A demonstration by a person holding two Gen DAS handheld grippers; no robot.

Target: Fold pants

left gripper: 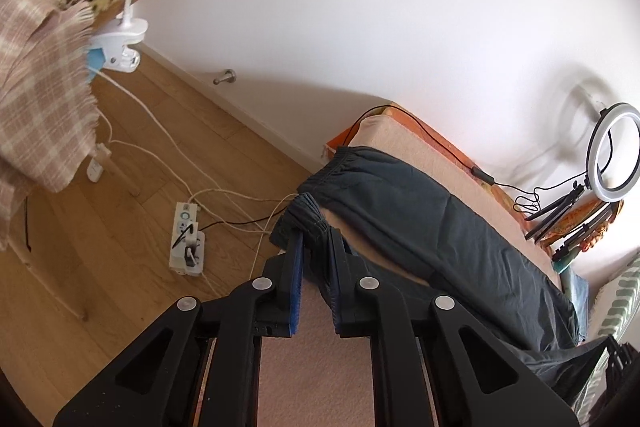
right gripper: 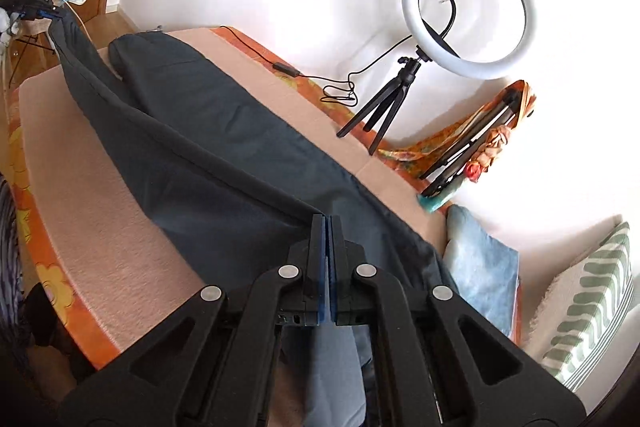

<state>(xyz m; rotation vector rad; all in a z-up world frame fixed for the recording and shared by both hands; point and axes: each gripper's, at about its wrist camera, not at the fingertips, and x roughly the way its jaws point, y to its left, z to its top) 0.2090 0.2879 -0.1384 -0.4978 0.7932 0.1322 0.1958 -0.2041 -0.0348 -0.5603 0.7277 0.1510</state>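
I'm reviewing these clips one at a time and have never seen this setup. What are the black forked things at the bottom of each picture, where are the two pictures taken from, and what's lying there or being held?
The black forked parts are hand-held grippers, one in each of a person's hands. A fisheye camera sits on each gripper and looks forward along its fingers, so each picture is one gripper's own view.

In the left wrist view, the left gripper is clamped on the gathered waistband of the dark pants. In the right wrist view, the right gripper is shut on the pants' edge nearer the leg end, so the fabric stretches between them; the left gripper shows far off, top left.

The pants otherwise lie on a peach-covered surface. A ring light on a small tripod stands by the wall.
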